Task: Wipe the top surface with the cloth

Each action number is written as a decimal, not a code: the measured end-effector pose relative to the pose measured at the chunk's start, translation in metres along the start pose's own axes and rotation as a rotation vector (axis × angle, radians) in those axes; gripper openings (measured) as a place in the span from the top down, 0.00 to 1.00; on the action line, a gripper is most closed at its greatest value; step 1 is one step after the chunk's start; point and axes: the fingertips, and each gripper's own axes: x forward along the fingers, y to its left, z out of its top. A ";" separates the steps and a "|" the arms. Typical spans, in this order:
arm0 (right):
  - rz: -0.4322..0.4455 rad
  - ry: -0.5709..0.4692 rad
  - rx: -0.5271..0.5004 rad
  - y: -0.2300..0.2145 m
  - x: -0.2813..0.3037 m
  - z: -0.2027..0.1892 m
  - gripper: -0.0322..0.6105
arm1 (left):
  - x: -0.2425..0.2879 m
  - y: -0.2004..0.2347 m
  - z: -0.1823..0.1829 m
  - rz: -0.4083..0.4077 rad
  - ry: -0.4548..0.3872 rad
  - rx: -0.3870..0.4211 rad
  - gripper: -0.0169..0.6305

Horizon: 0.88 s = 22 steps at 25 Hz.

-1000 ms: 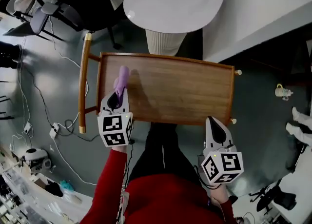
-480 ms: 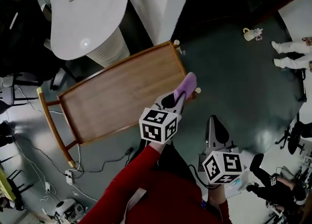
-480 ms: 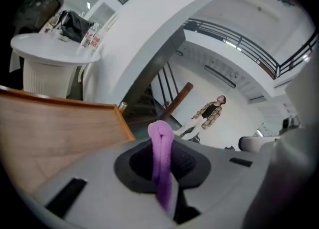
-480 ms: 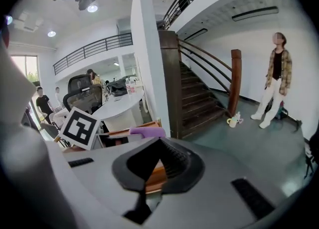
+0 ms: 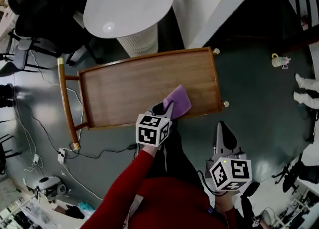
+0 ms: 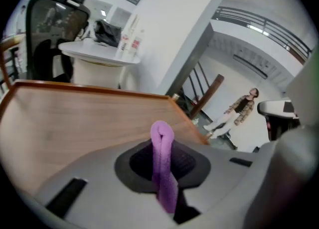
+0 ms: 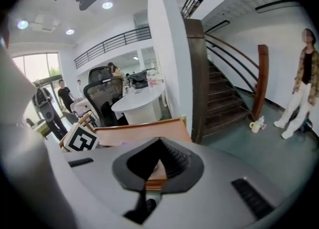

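A wooden cart top (image 5: 124, 91) with a raised rim is the surface. My left gripper (image 5: 166, 108) is shut on a purple cloth (image 5: 177, 100), which lies on the wood near the front right part of the top. In the left gripper view the cloth (image 6: 162, 165) stands as a folded strip pinched between the jaws, with the wooden top (image 6: 75, 123) spreading ahead. My right gripper (image 5: 223, 132) hangs over the floor to the right, off the cart, its jaws together with nothing between them (image 7: 149, 173).
A white oval table (image 5: 129, 3) on a ribbed pedestal stands just beyond the cart. Black office chairs (image 5: 35, 28) sit at the far left, cables (image 5: 37, 133) trail on the floor. A staircase (image 7: 224, 93) and a standing person (image 7: 301, 83) lie to the right.
My left gripper has dragged the cloth back from the cart's right corner onto the wood, further left. The head view has swung, so the cart now lies more level. The right gripper stays low.
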 end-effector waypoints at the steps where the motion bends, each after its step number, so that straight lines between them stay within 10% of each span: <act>1: 0.036 0.011 -0.024 0.011 0.007 0.003 0.95 | -0.017 0.023 -0.001 0.055 -0.019 -0.034 0.91; 10: 0.347 0.110 -0.252 0.107 0.065 0.011 0.95 | -0.182 0.193 -0.066 0.589 -0.087 -0.189 0.91; 22: 0.431 0.146 -0.331 0.151 0.076 0.003 0.95 | -0.251 0.226 -0.094 0.927 0.025 -0.036 0.91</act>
